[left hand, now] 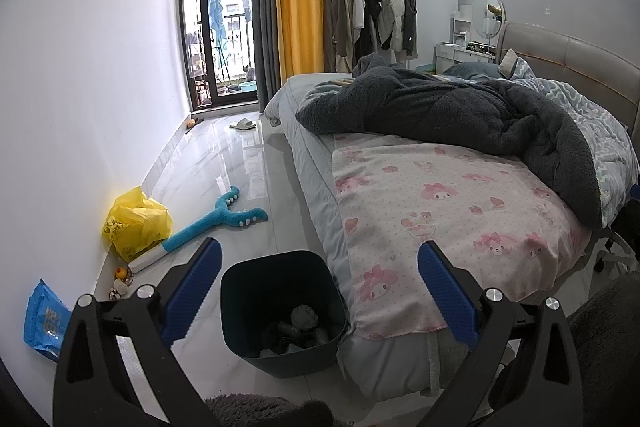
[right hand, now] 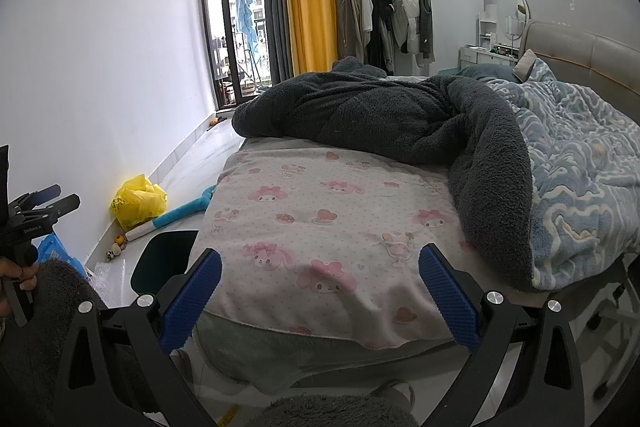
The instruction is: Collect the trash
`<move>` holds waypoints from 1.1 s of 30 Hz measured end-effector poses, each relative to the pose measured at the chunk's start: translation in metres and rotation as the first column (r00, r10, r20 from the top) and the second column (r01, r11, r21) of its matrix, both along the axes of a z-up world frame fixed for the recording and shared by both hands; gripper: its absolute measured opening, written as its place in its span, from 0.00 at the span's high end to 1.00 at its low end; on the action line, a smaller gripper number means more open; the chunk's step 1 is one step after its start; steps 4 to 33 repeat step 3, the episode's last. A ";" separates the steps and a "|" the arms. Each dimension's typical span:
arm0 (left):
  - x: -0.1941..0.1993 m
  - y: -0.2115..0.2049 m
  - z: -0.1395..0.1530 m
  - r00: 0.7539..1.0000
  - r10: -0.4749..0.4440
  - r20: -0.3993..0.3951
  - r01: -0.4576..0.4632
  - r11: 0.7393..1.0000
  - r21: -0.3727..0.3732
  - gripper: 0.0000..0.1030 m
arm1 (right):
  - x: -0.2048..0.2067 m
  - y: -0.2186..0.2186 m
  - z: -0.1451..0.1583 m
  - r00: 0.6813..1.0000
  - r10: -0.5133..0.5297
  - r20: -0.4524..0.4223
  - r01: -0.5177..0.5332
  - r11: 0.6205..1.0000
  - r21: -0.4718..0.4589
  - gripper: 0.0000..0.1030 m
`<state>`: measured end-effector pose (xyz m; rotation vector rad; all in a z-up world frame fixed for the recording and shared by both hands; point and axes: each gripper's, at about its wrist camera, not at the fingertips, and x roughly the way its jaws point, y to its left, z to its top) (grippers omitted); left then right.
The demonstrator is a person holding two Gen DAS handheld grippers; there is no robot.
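The bed [left hand: 440, 227] filled the right of the frame, its edge just beside the dark bin [left hand: 280, 307] at lower centre, which held crumpled scraps. The shiny floor [left hand: 224, 171] on the left was open. A yellow bag [left hand: 136, 223] by the wall looked light, soft and easy to pinch at a fold. A blue packet [left hand: 40, 319] looked slippery. The left gripper [left hand: 320, 291] and right gripper [right hand: 320, 291] were both wide apart, holding nothing.

The left gripper [left hand: 319, 267] is held wide open and empty. The right gripper [right hand: 320, 269] is likewise spread, nothing gripped, with the left seen at nine o'clock.
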<state>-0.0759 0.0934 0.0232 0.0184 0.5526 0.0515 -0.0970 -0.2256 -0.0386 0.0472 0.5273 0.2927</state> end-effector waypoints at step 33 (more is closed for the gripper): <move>-0.001 0.002 0.000 1.000 0.000 -0.001 0.000 1.000 0.000 0.03 | 0.000 0.000 0.000 1.000 0.000 0.000 0.000 1.000 0.000 0.03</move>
